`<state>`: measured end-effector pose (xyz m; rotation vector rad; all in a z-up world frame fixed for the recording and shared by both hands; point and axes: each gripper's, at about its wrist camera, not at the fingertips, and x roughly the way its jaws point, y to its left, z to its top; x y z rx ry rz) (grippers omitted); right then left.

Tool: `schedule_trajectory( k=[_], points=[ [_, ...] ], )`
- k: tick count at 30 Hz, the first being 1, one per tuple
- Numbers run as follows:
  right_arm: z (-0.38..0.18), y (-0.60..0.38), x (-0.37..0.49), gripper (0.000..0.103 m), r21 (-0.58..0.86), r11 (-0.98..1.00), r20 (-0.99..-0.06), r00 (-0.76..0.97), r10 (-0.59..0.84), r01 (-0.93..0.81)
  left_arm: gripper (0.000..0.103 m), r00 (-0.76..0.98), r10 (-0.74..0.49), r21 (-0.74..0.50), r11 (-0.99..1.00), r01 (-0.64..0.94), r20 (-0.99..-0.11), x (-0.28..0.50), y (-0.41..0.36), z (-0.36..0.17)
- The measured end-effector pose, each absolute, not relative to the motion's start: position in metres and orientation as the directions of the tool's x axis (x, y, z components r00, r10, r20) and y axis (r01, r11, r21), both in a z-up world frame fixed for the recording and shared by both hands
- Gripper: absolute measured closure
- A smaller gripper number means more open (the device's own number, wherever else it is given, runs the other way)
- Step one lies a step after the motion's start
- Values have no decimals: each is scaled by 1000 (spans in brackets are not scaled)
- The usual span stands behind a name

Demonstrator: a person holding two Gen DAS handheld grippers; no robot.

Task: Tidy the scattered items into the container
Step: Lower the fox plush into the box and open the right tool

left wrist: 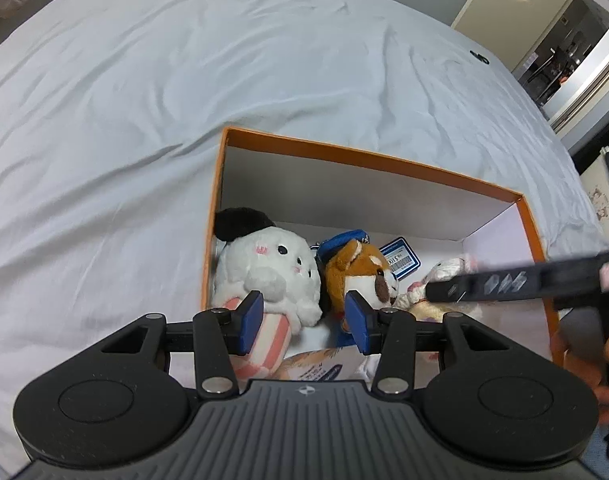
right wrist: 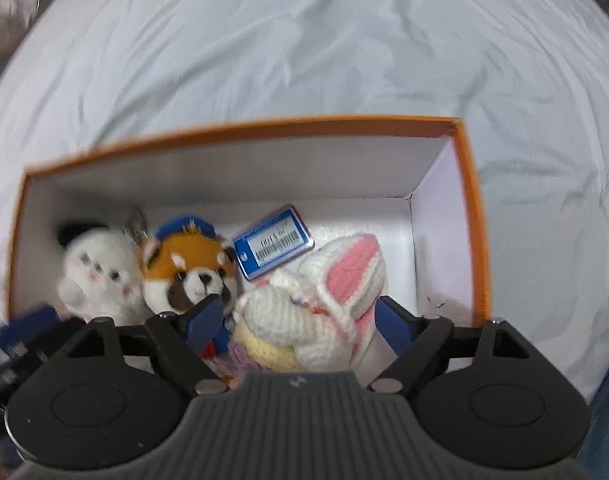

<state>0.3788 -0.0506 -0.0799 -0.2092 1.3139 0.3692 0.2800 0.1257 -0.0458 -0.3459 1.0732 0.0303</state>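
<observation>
Orange-rimmed cardboard box with white inner walls (right wrist: 470, 216) sits on the bed under a pale, wrinkled sheet (left wrist: 184, 100). Inside, along the box's left wall: a white plush animal with a black ear and pink-striped lower half (left wrist: 270, 270); just beside it, touching, a brown-and-white raccoon-like plush in a blue cap (right wrist: 188, 268). Behind them, flat on the box floor toward the far wall, a small blue-framed card with a barcode (right wrist: 273, 242). Toward the right half of the box lies a cream knitted rabbit toy with pink-lined ears (right wrist: 316, 304). Right gripper (right wrist: 300, 318) points down into the box, fingers spread wide on either side of the knitted rabbit; pads appear clear of it, so it reads as let go and resting in the box. Left gripper (left wrist: 302, 322) hangs over the box's near-left part, fingers partly apart, nothing caught between them; the two plush toys lie below. One small dark object (left wrist: 479, 56) remains out on the sheet near the bed's far right edge; too small to identify. Judgement: tidying nearly complete, four items boxed, possibly that one stray piece left. The rest of the visible sheet carries nothing else.
</observation>
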Motion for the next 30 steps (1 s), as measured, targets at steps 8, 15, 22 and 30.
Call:
schedule_trajectory(
  k=[8, 15, 22, 30],
  points=[
    [-96, -54, 360, 35, 47, 788, -956, 200, 213, -614, 51, 533, -148, -280, 944, -176, -833, 269, 137, -35],
    [-91, -58, 333, 36, -16, 537, -963, 158, 218, -843, 52, 568, -141, -279, 946, -165, -811, 247, 160, -14],
    [-89, -50, 312, 36, 9, 402, -958, 108, 266, -916, 68, 498, -132, -245, 955, -168, -857, 250, 157, -30],
    [-84, -26, 312, 41, -64, 368, -907, 208, 365, -927, 77, 488, -108, -213, 963, -166, -866, 248, 159, -32]
  ],
)
